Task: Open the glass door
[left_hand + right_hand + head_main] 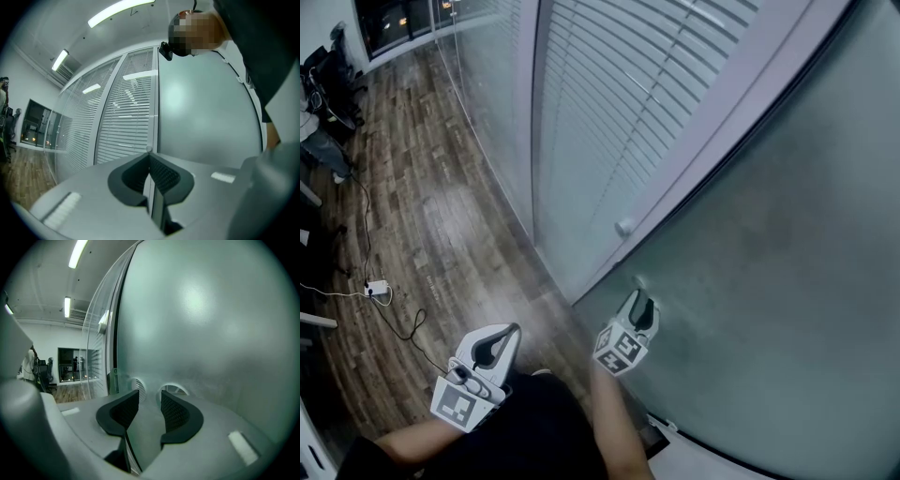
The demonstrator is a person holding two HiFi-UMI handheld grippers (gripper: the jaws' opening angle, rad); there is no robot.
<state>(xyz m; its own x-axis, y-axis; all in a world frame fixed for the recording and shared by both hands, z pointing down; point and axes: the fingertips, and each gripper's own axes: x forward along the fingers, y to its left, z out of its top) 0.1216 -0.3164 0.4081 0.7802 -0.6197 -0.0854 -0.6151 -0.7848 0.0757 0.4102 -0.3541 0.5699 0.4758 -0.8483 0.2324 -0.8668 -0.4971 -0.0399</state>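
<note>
Two grippers are counted low in the frame: the left gripper (512, 330) and the right gripper (637, 300). One glass door (769, 281), one round knob (624, 227) and, at the left edge, one power strip (377, 288) are seen.

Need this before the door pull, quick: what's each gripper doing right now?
Left gripper: closed, holding nothing.
Right gripper: open, nothing gripped, jaws facing the frosted glass door.

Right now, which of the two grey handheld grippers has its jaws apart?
The right gripper, near the frosted glass door; the left gripper has its jaws together.
</note>
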